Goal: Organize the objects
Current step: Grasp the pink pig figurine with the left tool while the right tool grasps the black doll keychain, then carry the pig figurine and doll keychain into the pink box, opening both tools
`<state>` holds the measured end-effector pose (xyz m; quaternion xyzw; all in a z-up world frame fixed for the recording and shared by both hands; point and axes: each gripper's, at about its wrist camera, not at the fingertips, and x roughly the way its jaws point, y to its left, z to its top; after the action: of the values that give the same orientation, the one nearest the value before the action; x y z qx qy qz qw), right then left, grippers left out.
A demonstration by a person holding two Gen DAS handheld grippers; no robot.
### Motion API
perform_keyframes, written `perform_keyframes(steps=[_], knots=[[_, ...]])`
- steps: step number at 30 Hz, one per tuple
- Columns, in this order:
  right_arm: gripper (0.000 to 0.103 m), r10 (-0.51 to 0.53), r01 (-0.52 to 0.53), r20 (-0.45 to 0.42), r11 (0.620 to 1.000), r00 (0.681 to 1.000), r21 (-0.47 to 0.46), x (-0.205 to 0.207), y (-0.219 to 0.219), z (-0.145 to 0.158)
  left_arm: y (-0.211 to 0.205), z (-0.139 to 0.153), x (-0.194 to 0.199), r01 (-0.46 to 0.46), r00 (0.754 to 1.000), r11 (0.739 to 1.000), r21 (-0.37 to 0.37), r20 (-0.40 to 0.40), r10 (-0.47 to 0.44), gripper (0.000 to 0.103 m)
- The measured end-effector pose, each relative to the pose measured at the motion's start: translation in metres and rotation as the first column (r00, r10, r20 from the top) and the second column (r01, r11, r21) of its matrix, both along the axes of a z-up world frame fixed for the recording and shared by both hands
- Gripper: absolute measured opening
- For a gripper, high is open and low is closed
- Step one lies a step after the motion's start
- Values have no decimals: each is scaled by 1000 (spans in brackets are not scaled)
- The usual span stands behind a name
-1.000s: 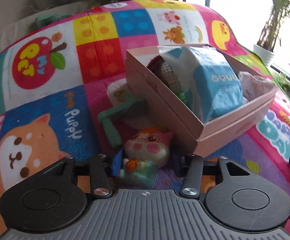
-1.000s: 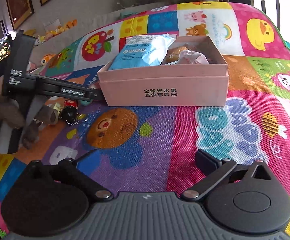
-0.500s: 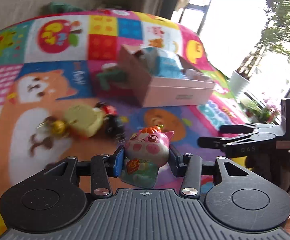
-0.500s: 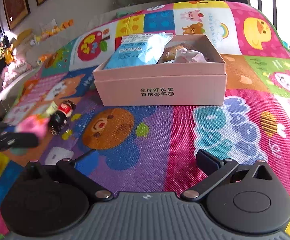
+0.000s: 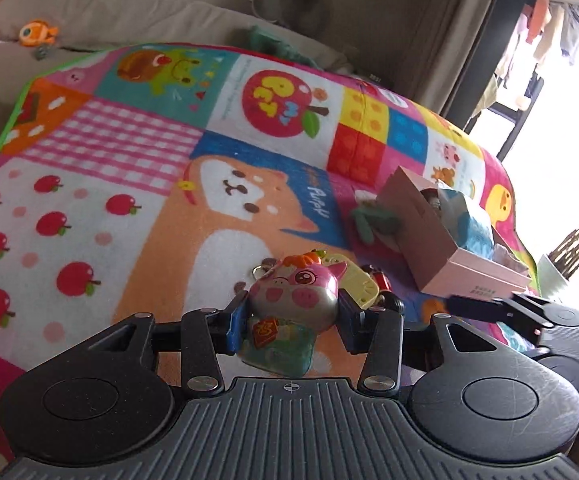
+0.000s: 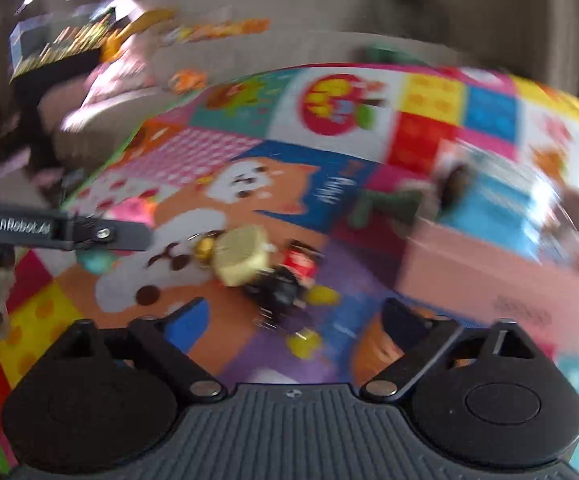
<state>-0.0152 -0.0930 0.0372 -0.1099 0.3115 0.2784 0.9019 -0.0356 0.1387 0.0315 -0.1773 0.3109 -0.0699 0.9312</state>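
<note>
- Pink pig toy sits clamped between the blue pads of the left gripper, lifted above the play mat, well apart from the pink box and ready, I'd say, to be carried to it.
- Beyond the pig, nearer the box, a yellow toy and a black figure lie loose on the mat.
- Right gripper hangs over those two with nothing gripped, jaws narrowing, likely lining up a grab.

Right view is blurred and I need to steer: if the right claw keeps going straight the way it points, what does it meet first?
Probably the small black toy figure just ahead of the closing, empty right claw, with the round yellow toy behind it; blur makes depth uncertain.
</note>
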Motion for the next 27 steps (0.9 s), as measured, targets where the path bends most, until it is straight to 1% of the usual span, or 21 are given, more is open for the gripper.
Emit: perform_keyframes(steps=[1,2,4,5,6,7,10,13,17,19,21,23,24,25,27], knots=[[75,25,-24,18,999,1000,-44,1,12,-3,2,-1,0,-8,1000,1000,-7,1,8,49],[71,44,-42,32,995,999,-86,2,23,-6,6,-3,0,-16,1000,1000,-14,1,16,49],[55,64,-59,37,988,997,-141,7,37,-11,12,-5,-1,-37,999,999,-27,-2,37,49],[50,60,-55,28,986,998,-154,11,40,-13,16,-6,-1,-45,999,998,-31,-4,45,49],[39,46,-41,24,986,999,-161,15,42,-14,18,-7,-2,-51,999,998,-35,-6,51,49],[32,29,-26,16,987,999,-160,18,40,-13,21,-7,-3,-56,998,998,-38,-7,56,49],[32,-26,25,-6,995,1000,-101,20,18,-5,22,-8,-5,-53,999,998,-43,-9,53,49],[32,-97,96,-20,993,995,-69,12,-18,0,13,-8,-5,-20,1000,999,-44,-8,20,49],[32,-183,181,-93,983,979,-28,-6,-73,0,-20,-8,0,84,996,996,-39,-9,-84,49],[32,-208,207,-123,978,970,-20,-17,-95,-2,-42,-8,3,154,988,988,-27,-12,-154,49],[34,-237,237,-124,971,963,-17,-28,-112,-4,-67,-10,5,212,977,977,-6,-21,-212,49],[44,-268,267,-98,963,958,-31,-38,-123,-5,-89,-13,6,255,967,967,25,-32,-254,49],[54,-285,283,-81,958,955,-38,-41,-127,-6,-100,-14,6,274,961,961,44,-39,-272,50],[59,-304,302,-58,952,951,-46,-44,-131,-6,-108,-16,6,288,957,956,64,-48,-285,50],[60,-343,343,15,935,939,-89,-47,-135,-7,-122,-18,4,306,952,947,101,-62,-301,50]])
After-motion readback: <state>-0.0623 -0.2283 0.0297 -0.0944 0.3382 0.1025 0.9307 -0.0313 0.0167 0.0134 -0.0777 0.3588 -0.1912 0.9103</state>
